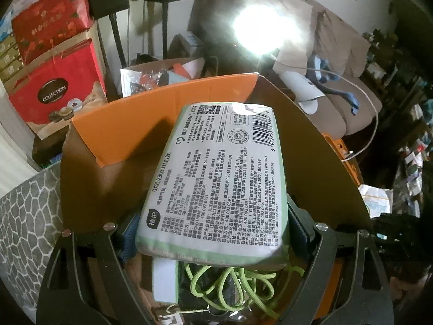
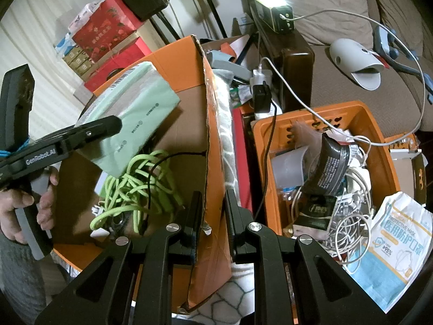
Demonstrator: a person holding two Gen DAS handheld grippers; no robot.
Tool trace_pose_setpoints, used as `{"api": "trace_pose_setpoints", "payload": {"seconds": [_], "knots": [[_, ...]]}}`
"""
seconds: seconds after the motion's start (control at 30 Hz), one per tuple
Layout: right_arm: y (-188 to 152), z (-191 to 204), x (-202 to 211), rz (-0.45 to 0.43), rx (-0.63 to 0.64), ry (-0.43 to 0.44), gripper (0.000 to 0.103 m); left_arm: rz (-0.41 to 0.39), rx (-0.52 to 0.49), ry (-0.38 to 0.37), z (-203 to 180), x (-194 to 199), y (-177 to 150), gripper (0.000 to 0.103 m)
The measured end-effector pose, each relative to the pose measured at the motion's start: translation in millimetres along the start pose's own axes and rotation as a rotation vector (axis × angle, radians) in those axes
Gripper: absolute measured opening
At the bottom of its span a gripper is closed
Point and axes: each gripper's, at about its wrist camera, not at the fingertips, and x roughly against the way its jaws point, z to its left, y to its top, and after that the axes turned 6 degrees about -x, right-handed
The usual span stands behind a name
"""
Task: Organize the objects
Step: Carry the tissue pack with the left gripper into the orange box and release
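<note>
Left gripper (image 1: 213, 233): matte black linkage arms with cut-out slots, round silver screw heads at pivots, blue pads on inner finger faces. Seen from right wrist view, same tool (image 2: 89, 132) bore white "GenRobot.AI" lettering on black bar, blue cord wound near rear, grey handle. Right gripper (image 2: 213, 216): black fingers, slotted black arms, silver pivot screws. Hand (image 2: 24, 211) on handle; grey sleeve below.
</note>
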Motion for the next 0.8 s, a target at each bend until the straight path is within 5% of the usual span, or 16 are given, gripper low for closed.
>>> {"api": "trace_pose_setpoints", "payload": {"seconds": [0.4,0.8], "knots": [[-0.4,-0.1,0.1,0.000,-0.002,0.001,0.015,0.005,0.023,-0.015,-0.1,5.0,-0.3,0.090],[-3.9,-4.6,-0.4,-0.008,-0.007,0.008,0.016,-0.106,0.000,-0.013,2.9,70.3,-17.5,0.102]]}}
